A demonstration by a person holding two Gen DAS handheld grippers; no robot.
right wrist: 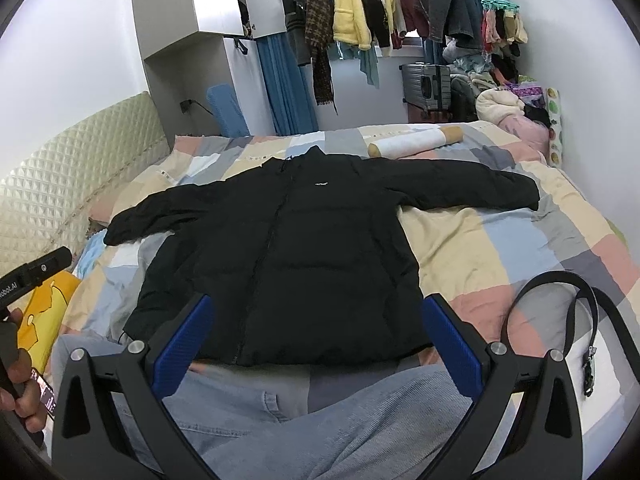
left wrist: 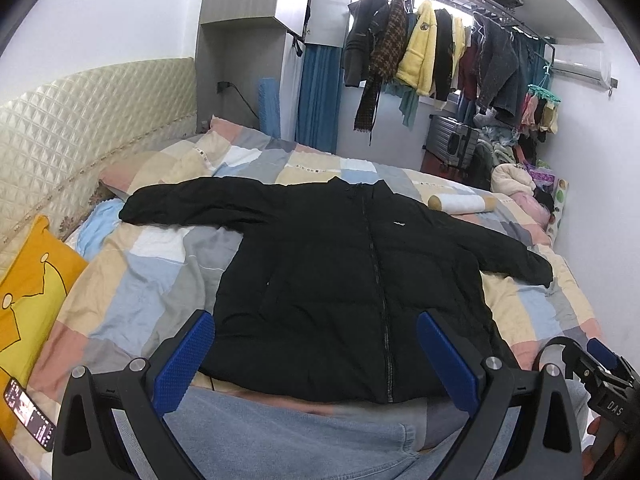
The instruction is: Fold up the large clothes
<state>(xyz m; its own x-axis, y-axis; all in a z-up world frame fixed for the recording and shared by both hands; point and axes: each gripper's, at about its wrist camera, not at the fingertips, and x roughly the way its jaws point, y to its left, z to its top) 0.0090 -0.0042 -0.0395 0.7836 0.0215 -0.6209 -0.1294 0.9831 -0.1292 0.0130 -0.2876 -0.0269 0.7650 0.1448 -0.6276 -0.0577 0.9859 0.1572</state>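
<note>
The black puffer jacket (left wrist: 340, 276) lies flat, sleeves spread, ready for folding, while left gripper (left wrist: 316, 356) and right gripper (right wrist: 320, 340) hover released, holding nothing, near its hem.

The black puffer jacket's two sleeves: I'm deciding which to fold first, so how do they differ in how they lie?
The left sleeve stretches toward the quilted headboard, its cuff by the light blue cloth; the right sleeve reaches toward the far wall, its cuff on bare patchwork bedspread. The cream roll lies beyond the right sleeve only. Both sleeves of the black puffer jacket lie flat, spread outward and unfolded.
</note>
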